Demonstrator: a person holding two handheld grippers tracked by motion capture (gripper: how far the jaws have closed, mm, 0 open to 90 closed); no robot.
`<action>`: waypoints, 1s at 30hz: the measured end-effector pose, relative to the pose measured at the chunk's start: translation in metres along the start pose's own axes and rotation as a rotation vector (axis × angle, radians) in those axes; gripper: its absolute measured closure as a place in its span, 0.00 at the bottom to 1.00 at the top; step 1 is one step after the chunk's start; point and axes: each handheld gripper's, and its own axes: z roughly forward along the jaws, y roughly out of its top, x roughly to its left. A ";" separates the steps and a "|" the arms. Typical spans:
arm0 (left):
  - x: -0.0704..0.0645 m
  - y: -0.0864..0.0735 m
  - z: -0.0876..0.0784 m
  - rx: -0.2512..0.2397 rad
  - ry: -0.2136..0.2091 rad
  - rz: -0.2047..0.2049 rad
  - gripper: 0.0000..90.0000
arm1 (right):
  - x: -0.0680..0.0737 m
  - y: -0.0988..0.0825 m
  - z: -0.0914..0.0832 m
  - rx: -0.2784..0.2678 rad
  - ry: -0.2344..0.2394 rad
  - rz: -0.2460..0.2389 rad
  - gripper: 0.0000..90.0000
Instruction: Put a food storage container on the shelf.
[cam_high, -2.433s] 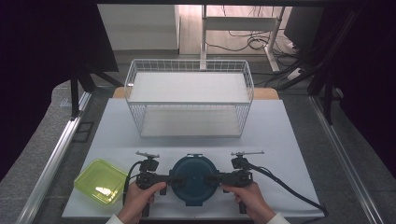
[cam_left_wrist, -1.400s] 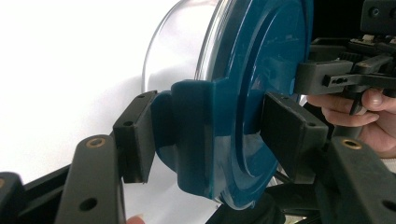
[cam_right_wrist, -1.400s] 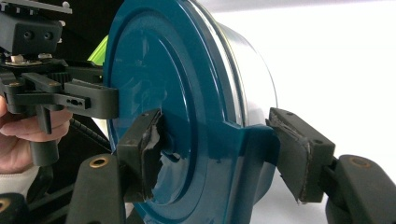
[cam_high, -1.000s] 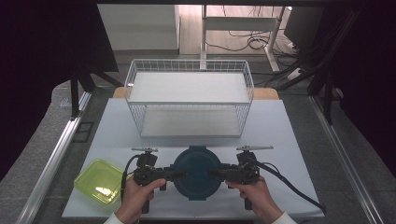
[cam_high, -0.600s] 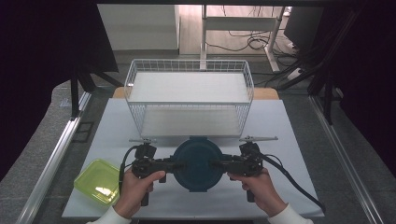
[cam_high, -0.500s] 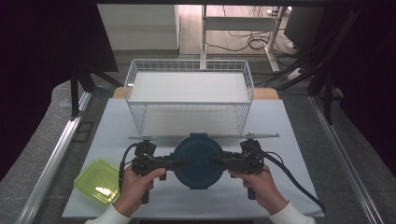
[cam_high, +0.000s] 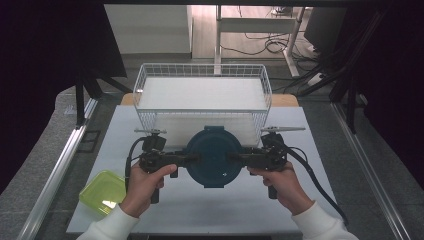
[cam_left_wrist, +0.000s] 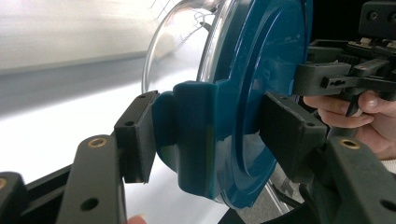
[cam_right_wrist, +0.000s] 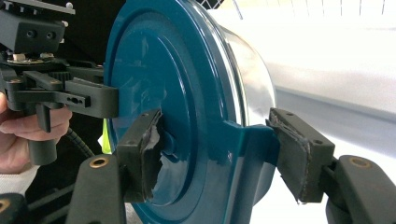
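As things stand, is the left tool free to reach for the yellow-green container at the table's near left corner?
Probably not: the left tool is clamped on a side tab of the blue-lidded round container, shared with the right tool. The yellow-green container lies uncovered beside the left forearm.

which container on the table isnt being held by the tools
The yellow-green container at the table's near left corner; the round blue-lidded container is clamped between both tools.

Wire basket (cam_high: 202, 95) just ahead
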 end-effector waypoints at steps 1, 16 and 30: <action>0.000 0.001 -0.001 -0.002 -0.001 0.000 0.44 | 0.001 0.002 0.000 0.000 0.000 -0.001 0.40; -0.005 0.026 -0.007 -0.025 -0.013 0.012 0.44 | 0.005 0.028 -0.006 -0.014 -0.008 -0.021 0.40; -0.007 0.057 -0.012 -0.046 -0.013 0.037 0.45 | 0.004 0.061 -0.010 -0.023 -0.008 -0.044 0.40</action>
